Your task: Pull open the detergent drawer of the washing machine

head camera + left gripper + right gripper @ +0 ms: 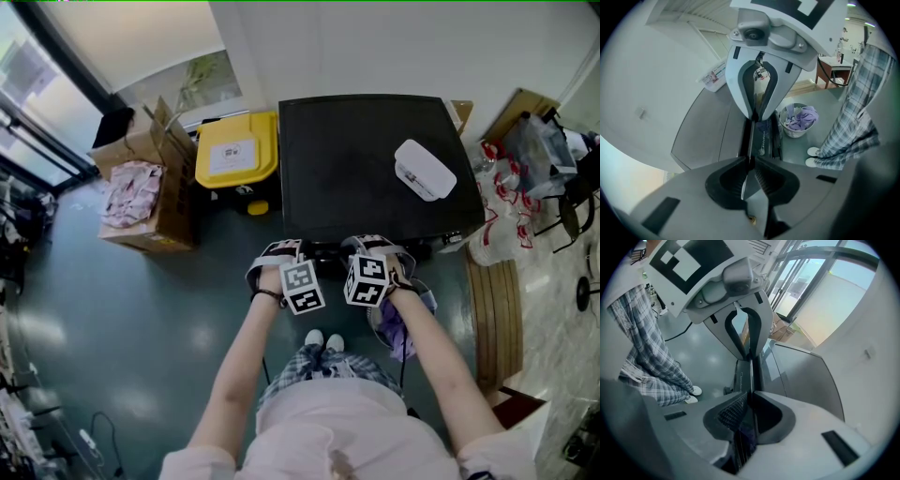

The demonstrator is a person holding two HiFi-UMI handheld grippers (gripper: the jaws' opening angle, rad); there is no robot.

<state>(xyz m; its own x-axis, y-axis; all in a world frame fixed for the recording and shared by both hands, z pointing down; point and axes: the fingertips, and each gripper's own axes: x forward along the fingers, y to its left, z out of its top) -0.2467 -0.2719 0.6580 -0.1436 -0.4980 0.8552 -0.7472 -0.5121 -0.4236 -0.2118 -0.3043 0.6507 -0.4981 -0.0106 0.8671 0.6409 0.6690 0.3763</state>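
Head view: a person stands at a black-topped, box-shaped washing machine (356, 159); its detergent drawer is untouched.
The left gripper (751, 161) and right gripper (751, 394) meet tip to tip over the machine's front edge, each with jaws pressed together on nothing. The drawer itself cannot be picked out; it probably sits in the dark lettered front strip (765, 137) below them. Expect a light, smooth plastic tray, stiff on its runners and slippery to pads: hook the recess behind its front lip and pull straight out.

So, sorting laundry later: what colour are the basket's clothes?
Clothes: purple, clearest in the left gripper view.
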